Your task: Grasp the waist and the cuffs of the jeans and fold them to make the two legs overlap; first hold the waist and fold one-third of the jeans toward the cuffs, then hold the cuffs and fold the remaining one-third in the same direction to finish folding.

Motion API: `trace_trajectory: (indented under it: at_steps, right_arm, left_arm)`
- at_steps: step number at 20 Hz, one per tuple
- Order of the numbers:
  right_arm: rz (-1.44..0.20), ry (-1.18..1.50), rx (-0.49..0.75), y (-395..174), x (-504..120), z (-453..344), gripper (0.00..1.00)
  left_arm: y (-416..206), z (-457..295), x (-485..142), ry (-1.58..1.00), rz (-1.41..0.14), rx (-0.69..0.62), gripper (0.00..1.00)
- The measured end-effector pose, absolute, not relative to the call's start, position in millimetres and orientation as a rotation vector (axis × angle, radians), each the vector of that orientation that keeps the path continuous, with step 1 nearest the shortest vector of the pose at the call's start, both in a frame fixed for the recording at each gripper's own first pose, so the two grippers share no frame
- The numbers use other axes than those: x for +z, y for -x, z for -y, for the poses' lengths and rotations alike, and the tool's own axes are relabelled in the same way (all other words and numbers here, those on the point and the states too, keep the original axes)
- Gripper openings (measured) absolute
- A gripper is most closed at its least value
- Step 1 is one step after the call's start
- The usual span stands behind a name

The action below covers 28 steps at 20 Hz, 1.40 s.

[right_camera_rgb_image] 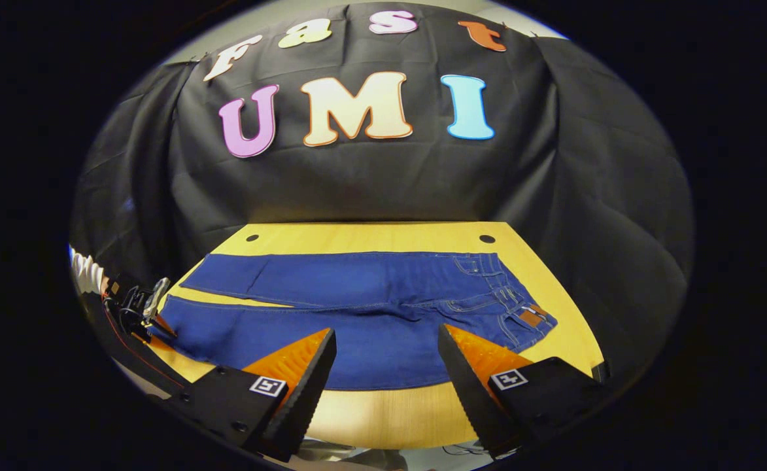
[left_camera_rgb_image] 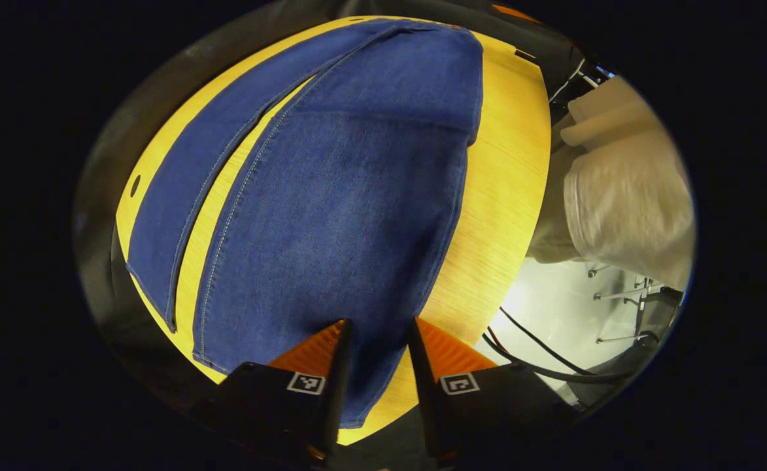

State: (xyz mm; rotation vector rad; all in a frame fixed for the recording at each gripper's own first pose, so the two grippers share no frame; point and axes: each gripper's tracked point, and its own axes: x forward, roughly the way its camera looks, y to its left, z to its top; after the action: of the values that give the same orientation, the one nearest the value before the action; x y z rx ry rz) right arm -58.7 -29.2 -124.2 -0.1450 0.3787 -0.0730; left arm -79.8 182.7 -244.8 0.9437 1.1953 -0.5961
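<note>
On the table (right_camera_rgb_image: pixel 383 409) the jeans (right_camera_rgb_image: pixel 370 307) lie crosswise — waist rightward.

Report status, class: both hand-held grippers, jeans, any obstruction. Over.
Left hand-held gripper open over cuff end. Right hand-held gripper open, off the cloth. Jeans flat on table, legs apart, unfolded. Nothing blocking.

From my right claw (right_camera_rgb_image: pixel 386 366), the jeans (right_camera_rgb_image: pixel 370 307) lie flat on the table (right_camera_rgb_image: pixel 383 412), waist at two o'clock, cuffs at ten.

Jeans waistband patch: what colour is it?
Brown patch on blue jeans; right gripper view shows it best.
</note>
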Motion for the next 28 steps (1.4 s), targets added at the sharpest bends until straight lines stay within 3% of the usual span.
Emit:
trace_trajectory:
  at_steps: [3,4,12,19,26,28]
  right_arm:
    - [-0.414,0.186,-0.003,52,-134,38,0.98]
    - [-0.432,0.210,0.025,52,-140,45,0.98]
    - [-0.705,0.516,0.246,37,-207,111,0.94]
    - [-0.984,0.824,0.404,33,-264,187,0.99]
    - [-1.152,0.751,0.454,19,-291,200,1.00]
    - [-1.175,0.736,0.477,19,-292,199,0.93]
  left_arm:
    - [75,-186,-244,-0.921,-1.216,-0.533,0.08]
    - [75,-183,-245,-0.917,-1.218,-0.529,0.01]
    - [74,-183,-246,-0.881,-1.209,-0.411,0.00]
    - [73,-181,-247,-0.858,-1.190,-0.322,0.00]
    - [73,-182,-248,-0.881,-1.208,-0.289,0.00]
    - [72,-183,-248,-0.870,-1.213,-0.281,0.00]
